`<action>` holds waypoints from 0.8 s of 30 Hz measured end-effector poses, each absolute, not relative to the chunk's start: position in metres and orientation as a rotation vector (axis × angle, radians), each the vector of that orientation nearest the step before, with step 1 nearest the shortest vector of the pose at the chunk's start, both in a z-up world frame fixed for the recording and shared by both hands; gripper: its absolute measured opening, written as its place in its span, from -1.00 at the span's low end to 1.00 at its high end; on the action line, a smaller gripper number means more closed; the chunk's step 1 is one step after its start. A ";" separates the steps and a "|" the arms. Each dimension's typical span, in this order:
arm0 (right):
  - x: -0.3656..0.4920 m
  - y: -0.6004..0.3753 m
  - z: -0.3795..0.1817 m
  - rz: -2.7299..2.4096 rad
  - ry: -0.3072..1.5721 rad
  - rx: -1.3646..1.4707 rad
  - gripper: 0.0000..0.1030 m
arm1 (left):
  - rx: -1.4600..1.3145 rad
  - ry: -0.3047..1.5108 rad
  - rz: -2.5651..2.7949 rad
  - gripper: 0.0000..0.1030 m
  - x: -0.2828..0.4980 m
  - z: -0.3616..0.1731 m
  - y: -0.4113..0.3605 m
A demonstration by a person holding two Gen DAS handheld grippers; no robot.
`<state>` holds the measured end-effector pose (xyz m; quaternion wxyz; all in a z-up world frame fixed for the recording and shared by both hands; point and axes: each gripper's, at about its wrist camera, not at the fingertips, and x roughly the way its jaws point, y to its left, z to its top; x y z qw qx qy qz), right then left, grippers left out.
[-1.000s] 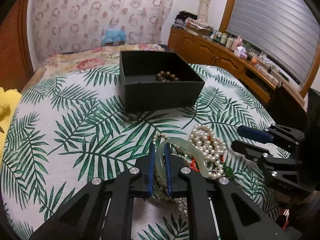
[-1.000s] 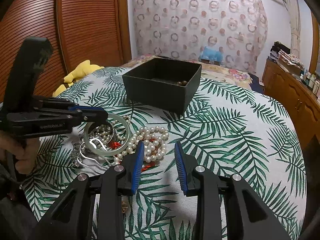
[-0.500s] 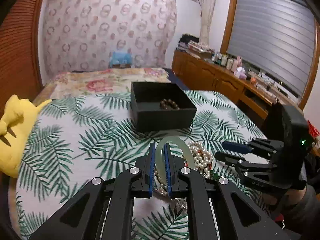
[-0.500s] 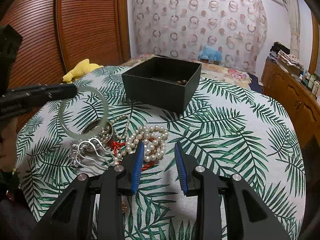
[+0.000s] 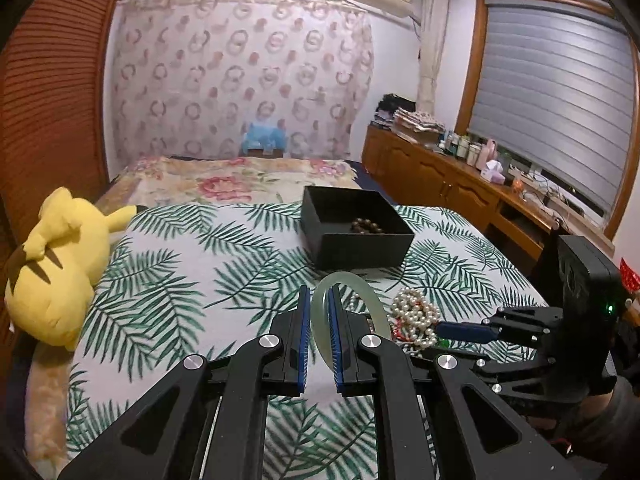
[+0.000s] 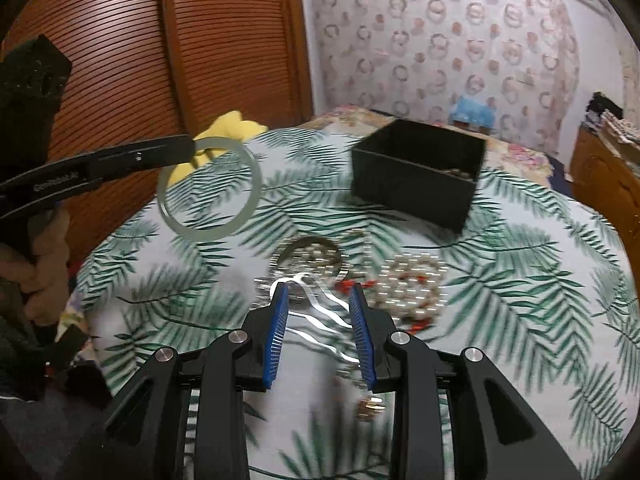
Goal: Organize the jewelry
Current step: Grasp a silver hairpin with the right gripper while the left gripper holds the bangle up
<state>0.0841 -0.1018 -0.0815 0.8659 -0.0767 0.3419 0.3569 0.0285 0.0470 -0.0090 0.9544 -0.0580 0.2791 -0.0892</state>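
Note:
My left gripper (image 5: 319,300) is shut on a pale green jade bangle (image 5: 370,300) and holds it in the air above the palm-leaf cloth; the bangle also shows in the right wrist view (image 6: 210,188), left of the black box. The open black box (image 5: 356,232) (image 6: 420,176) holds a dark bead bracelet (image 5: 366,225). My right gripper (image 6: 320,304) is open and empty, just above a silver hair fork (image 6: 316,312) in the jewelry pile. A pearl strand (image 6: 412,284) (image 5: 416,314) lies to its right.
A yellow plush toy (image 5: 56,264) lies at the cloth's left edge. A silver bangle (image 6: 310,258) and a small gold piece (image 6: 370,406) lie in the pile. Wooden cabinets (image 5: 440,184) with bottles stand at the right. A slatted wooden door (image 6: 160,60) is on the left.
My left gripper has lifted the jade bangle up out of the pile and drawn back. My right gripper has moved left and forward, over the silver hair fork.

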 end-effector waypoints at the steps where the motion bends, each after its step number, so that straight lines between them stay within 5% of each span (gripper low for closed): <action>1: 0.083 -0.096 -0.082 0.754 0.720 -0.163 -0.34 | -0.121 0.567 -0.178 -0.85 0.028 -0.010 0.049; 16: 0.082 -0.051 -0.102 0.720 0.776 -0.317 -0.14 | -0.151 0.574 -0.164 -0.85 0.023 -0.022 0.064; 24: 0.075 -0.039 -0.106 0.648 0.729 -0.465 -0.21 | -0.147 0.576 -0.167 -0.84 0.022 -0.025 0.059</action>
